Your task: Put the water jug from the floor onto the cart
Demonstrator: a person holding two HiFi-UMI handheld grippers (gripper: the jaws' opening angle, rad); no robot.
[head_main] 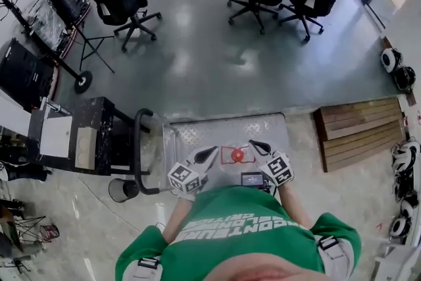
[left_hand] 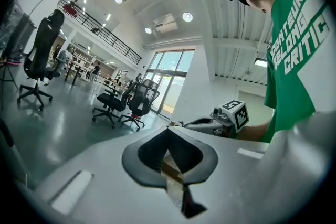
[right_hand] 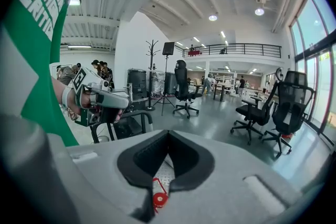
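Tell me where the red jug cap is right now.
Head view, lower centre: the red jug cap lies over the cart's metal deck, between the left gripper and right gripper.

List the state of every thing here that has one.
left gripper: shut, empty
right gripper: shut, empty
water jug: capped, upright, apparently on the cart, ungripped
cart: handle upright, deck bearing the jug
office chairs: upright, unoccupied
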